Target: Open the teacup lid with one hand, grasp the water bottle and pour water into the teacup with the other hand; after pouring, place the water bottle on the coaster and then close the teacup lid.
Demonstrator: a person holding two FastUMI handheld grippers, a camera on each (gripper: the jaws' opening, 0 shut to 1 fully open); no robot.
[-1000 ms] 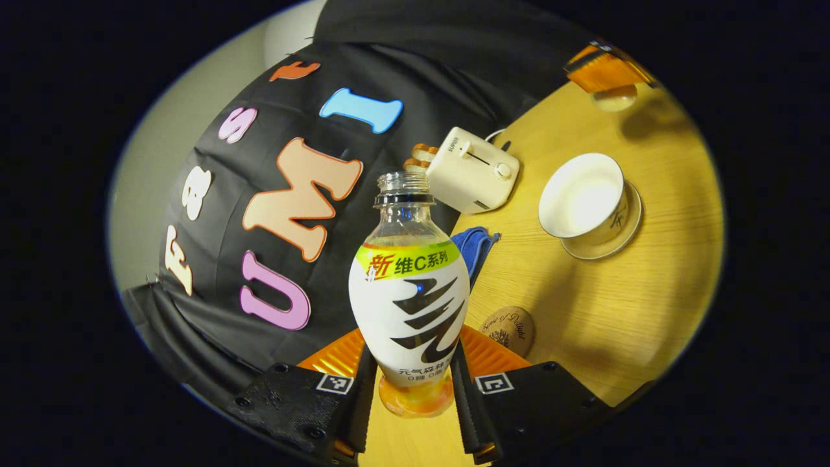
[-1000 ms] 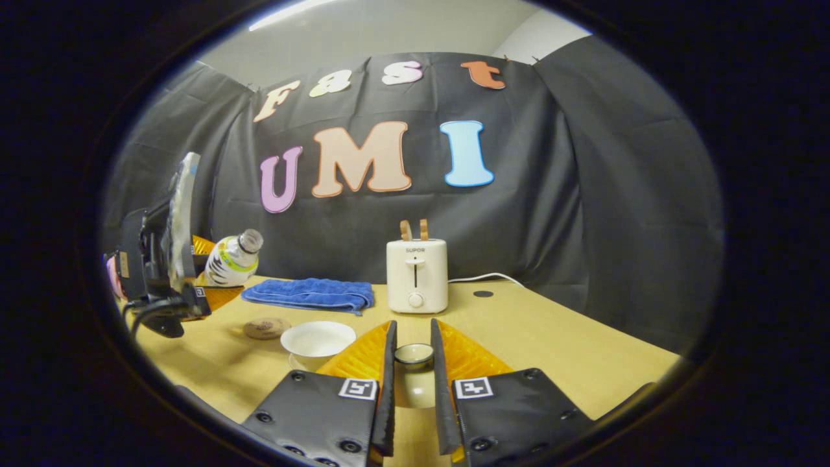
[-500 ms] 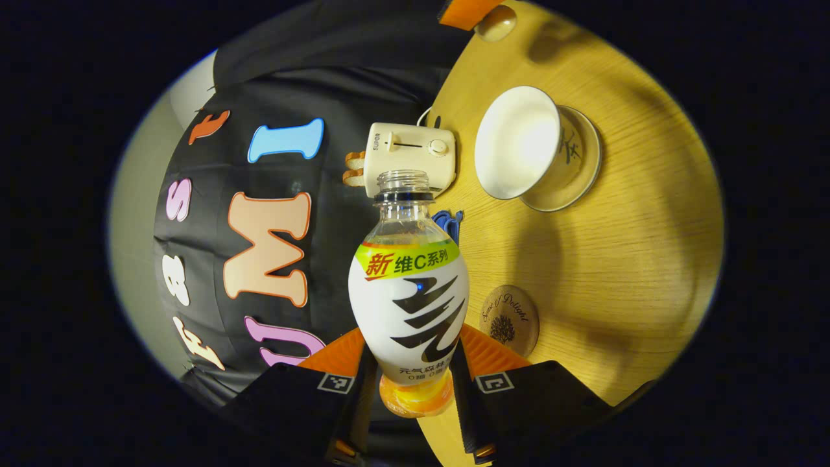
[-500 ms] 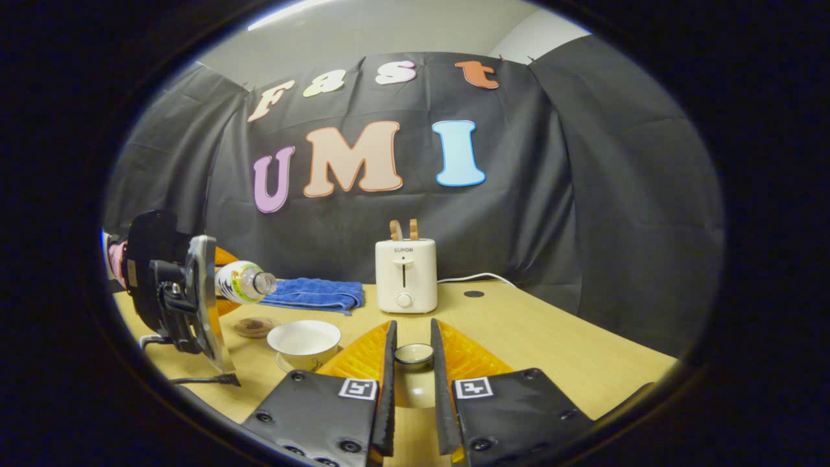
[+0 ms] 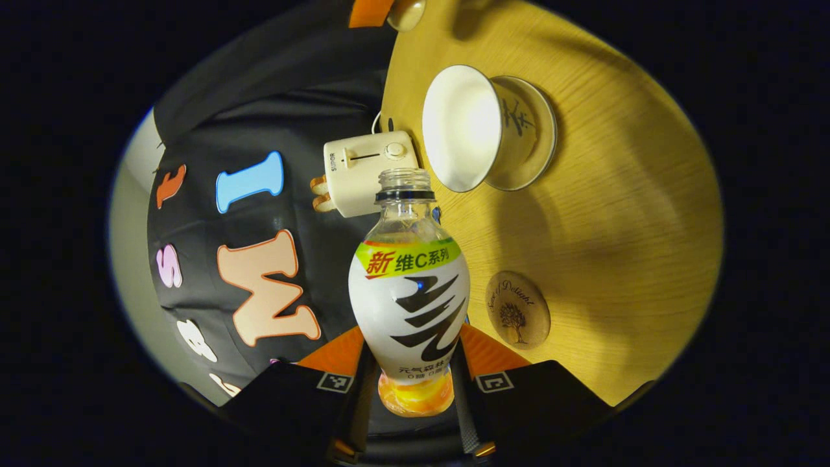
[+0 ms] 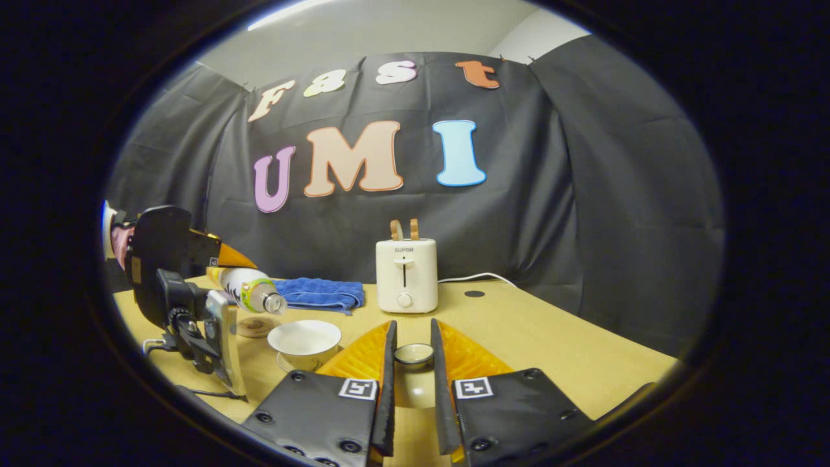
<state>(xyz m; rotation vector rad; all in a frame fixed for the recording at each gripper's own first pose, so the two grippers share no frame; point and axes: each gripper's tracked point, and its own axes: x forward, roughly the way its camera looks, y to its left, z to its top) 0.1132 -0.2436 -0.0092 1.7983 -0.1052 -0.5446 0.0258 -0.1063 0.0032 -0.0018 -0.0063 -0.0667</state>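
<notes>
My left gripper [image 5: 410,383] is shut on the uncapped water bottle [image 5: 408,305], gripping it near its base. In the right gripper view the water bottle [image 6: 249,290] is tipped past level, its mouth pointing down above and left of the open white teacup [image 6: 305,338]. The teacup [image 5: 470,126] sits on its saucer [image 5: 541,139], and the round wooden coaster [image 5: 517,310] lies beside the bottle. My right gripper [image 6: 412,370] is shut on the teacup lid [image 6: 414,355], held above the table in front of the cup.
A white toaster [image 6: 406,275] stands at the back of the wooden table [image 6: 551,344] with its cord trailing right. A folded blue towel [image 6: 321,293] lies behind the cup. The left hand-held gripper body [image 6: 172,272] sits at the left.
The left gripper has rolled further, tilting the bottle from about level to mouth-down, closer over the teacup. The right gripper and lid have stayed still.
</notes>
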